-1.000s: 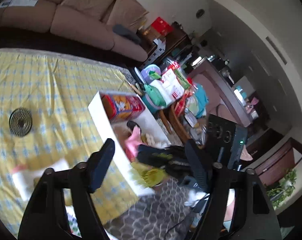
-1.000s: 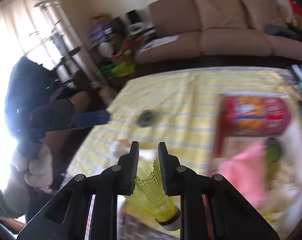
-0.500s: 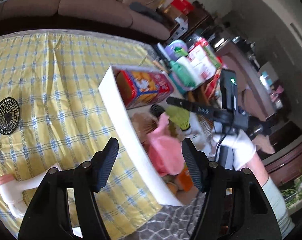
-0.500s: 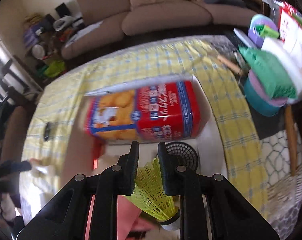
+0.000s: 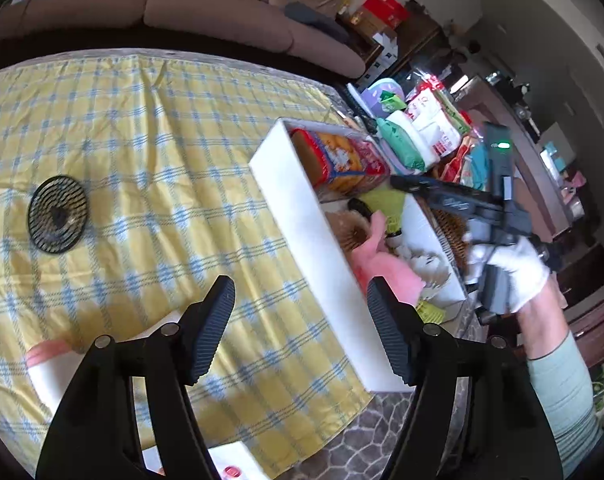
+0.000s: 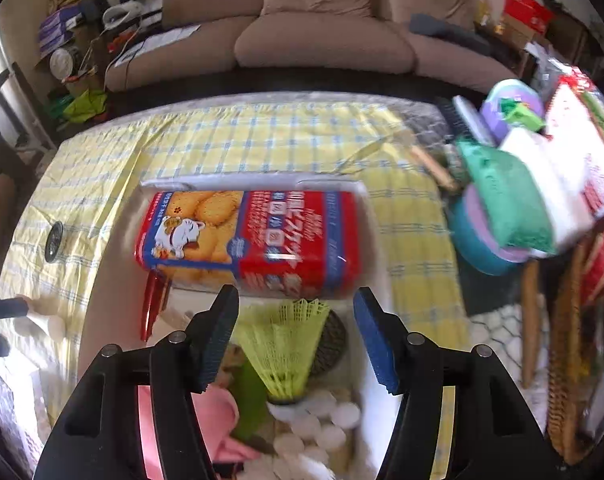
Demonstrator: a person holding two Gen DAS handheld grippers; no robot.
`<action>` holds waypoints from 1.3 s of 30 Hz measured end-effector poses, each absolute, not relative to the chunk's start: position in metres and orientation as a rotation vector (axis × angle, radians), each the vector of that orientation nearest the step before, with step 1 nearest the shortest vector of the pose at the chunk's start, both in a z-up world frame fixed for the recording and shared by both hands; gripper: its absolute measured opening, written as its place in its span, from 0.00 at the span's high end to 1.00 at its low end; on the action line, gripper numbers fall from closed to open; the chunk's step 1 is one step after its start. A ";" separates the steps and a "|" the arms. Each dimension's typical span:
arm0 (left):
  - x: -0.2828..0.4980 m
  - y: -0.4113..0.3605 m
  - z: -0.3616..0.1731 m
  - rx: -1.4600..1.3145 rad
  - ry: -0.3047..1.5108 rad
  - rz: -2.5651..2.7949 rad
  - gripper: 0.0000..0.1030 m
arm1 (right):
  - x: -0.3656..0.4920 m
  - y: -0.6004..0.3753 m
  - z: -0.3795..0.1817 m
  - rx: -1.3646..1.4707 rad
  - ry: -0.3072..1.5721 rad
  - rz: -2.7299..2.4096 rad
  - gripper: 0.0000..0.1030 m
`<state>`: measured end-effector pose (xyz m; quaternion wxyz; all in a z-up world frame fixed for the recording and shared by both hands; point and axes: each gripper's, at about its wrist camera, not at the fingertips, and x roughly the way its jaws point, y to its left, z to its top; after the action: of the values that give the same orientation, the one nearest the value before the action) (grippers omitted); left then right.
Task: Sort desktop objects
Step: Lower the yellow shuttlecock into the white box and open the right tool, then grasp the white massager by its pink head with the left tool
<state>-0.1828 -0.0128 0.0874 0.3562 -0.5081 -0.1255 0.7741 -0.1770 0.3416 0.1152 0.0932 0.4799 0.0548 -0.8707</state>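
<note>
— Shuttlecock (image 6: 284,350), yellow-green: where does it lie?
— Inside the white box (image 5: 302,216), cork end down among white round pieces (image 6: 321,432), skirt toward the red biscuit packet (image 6: 250,236). It sits between the fingers of the right tongs (image 6: 296,334), and neither pad touches it.
— Right tongs, state?
— Apart; the jaws have just been opening, with the shuttlecock loose in the gap. From the left wrist view a white-gloved hand (image 5: 509,272) holds them over the box.
— Left tongs (image 5: 302,328)?
— Apart as well, nothing between them, hanging above the yellow checked cloth (image 5: 142,152) on the surface, by the box's long near wall.
— Other contents of the box?
— Pink soft item (image 5: 381,264), black mesh disc (image 6: 331,340) behind the shuttlecock, red strip (image 6: 152,304) under the packet's left end.
— Items outside the box?
— Second black mesh disc (image 5: 57,219) on the cloth, well apart from the box; white object with a pink end (image 5: 46,364) near the cloth's front edge.
</note>
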 end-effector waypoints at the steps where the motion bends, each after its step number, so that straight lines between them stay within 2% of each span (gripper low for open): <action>1: -0.182 -0.017 0.086 -1.317 -0.326 2.006 0.36 | -0.173 0.347 0.120 1.426 0.152 -2.614 0.40; 2: -0.182 -0.024 0.084 -1.325 -0.334 2.018 0.36 | -0.166 0.351 0.125 1.413 0.120 -2.616 0.40; 4: -0.181 -0.040 0.080 -1.347 -0.353 2.041 0.35 | -0.160 0.350 0.131 1.404 0.098 -2.569 0.49; 7: -0.181 -0.056 0.078 -1.363 -0.367 2.068 0.35 | -0.160 0.340 0.127 1.492 0.268 -2.641 0.50; 8: -0.180 -0.062 0.079 -1.363 -0.370 2.076 0.35 | -0.161 0.339 0.127 1.493 0.263 -2.662 0.50; 12: -0.177 -0.082 0.082 -1.360 -0.341 2.126 0.29 | -0.157 0.342 0.130 1.467 -0.025 -2.607 0.50; 14: -0.176 -0.093 0.085 -1.344 -0.279 2.178 0.23 | -0.148 0.329 0.138 1.415 -0.077 -2.554 0.46; 16: -0.174 -0.106 0.084 -1.327 -0.199 2.238 0.16 | -0.137 0.310 0.146 1.360 -0.106 -2.506 0.31; 19: -0.171 -0.119 0.073 -1.357 -0.095 2.282 0.13 | -0.119 0.276 0.158 1.265 -0.157 -2.416 0.22; 20: -0.169 -0.124 0.068 -1.373 -0.079 2.285 0.11 | -0.113 0.262 0.161 1.240 -0.160 -2.391 0.22; 25: -0.158 -0.142 0.054 -1.396 -0.114 2.281 0.10 | -0.093 0.191 0.155 1.211 -0.057 -2.271 0.21; 31: -0.150 -0.145 0.040 -1.403 -0.091 2.289 0.10 | -0.087 0.137 0.108 1.307 -0.009 -2.224 0.21; 36: -0.155 -0.131 0.028 -1.402 -0.067 2.282 0.10 | -0.097 0.111 0.068 1.384 0.125 -2.239 0.21; 37: -0.155 -0.129 0.027 -1.399 -0.045 2.288 0.10 | -0.098 0.110 0.063 1.401 0.121 -2.234 0.21; 39: -0.155 -0.122 0.024 -1.388 0.010 2.288 0.18 | -0.102 0.106 0.052 1.429 0.119 -2.221 0.22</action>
<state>-0.1554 -0.1215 0.0239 0.2309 -0.5046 0.0036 0.8319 -0.1018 0.1058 0.0522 0.2463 0.5239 0.0436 -0.8142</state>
